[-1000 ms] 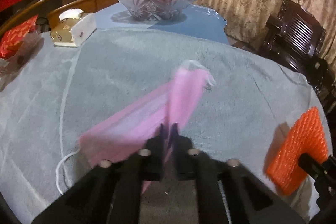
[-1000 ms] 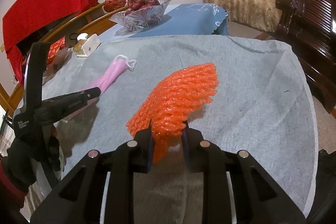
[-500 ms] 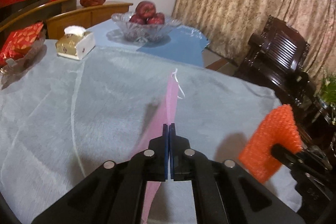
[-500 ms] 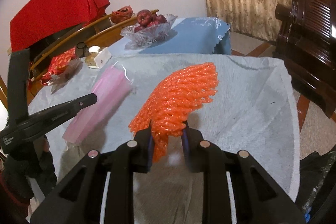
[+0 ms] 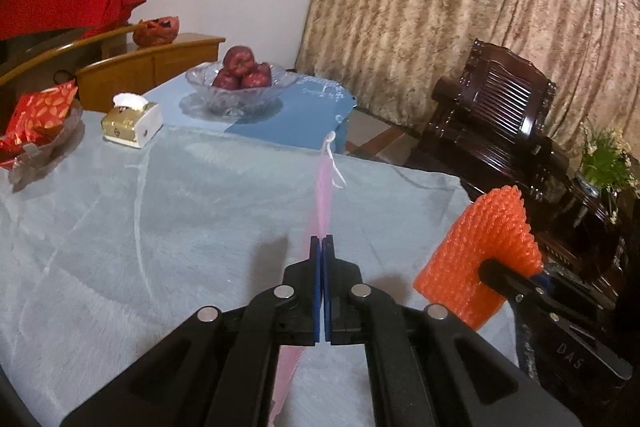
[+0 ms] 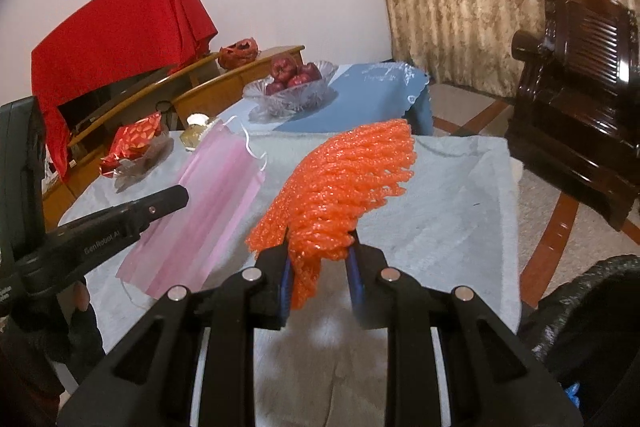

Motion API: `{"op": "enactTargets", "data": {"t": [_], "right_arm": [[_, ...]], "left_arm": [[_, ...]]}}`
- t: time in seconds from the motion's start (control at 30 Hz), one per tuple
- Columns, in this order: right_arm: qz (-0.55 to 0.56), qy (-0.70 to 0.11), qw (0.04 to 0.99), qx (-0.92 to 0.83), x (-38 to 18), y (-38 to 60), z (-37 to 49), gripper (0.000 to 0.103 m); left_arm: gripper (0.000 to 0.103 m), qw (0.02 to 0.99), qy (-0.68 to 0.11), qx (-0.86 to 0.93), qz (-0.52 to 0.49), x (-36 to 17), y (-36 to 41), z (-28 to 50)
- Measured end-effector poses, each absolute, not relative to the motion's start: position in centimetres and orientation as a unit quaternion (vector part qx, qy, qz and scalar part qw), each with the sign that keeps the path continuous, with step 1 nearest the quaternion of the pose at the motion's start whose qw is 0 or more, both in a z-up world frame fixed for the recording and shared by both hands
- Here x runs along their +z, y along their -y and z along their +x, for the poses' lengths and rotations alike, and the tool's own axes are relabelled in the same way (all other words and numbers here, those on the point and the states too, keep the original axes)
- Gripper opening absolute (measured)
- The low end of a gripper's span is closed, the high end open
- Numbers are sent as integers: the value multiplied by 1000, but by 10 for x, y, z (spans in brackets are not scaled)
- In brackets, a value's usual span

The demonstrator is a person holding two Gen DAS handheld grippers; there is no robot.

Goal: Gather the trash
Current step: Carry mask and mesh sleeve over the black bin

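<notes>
My left gripper (image 5: 322, 241) is shut on a pink face mask (image 5: 323, 193), seen edge-on and lifted above the grey tablecloth (image 5: 160, 227). In the right wrist view the same pink face mask (image 6: 200, 215) hangs flat from the left gripper (image 6: 182, 193). My right gripper (image 6: 320, 251) is shut on an orange foam fruit net (image 6: 344, 187), also held above the cloth. The orange foam fruit net (image 5: 488, 251) shows at the right of the left wrist view, clamped in the right gripper (image 5: 486, 267). A black trash bag (image 6: 592, 327) sits at the lower right.
At the far end stand a glass bowl of red apples (image 5: 240, 83), a small tissue box (image 5: 132, 123) and a red snack packet (image 5: 36, 115). A dark wooden chair (image 5: 500, 123) stands right of the table. A gloved hand (image 6: 80, 323) holds the left gripper.
Both grippers have risen from the cloth with their loads. The pink mask, earlier spread near the table, now hangs lifted; the orange net is carried higher and further right.
</notes>
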State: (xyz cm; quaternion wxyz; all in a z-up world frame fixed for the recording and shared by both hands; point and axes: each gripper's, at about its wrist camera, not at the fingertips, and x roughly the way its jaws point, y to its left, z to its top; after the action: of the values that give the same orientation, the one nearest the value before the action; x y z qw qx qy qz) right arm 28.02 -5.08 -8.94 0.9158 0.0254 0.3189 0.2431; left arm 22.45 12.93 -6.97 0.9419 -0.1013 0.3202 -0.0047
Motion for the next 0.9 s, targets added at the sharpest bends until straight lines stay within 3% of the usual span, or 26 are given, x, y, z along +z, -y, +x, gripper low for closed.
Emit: {"op": "enactTargets", "data": {"t": [0.9], "right_arm": [[27,-244,957,153,-29,189,172,22]], "left_arm": [[1,952,-276,-120,-62,-19,16,158]]}}
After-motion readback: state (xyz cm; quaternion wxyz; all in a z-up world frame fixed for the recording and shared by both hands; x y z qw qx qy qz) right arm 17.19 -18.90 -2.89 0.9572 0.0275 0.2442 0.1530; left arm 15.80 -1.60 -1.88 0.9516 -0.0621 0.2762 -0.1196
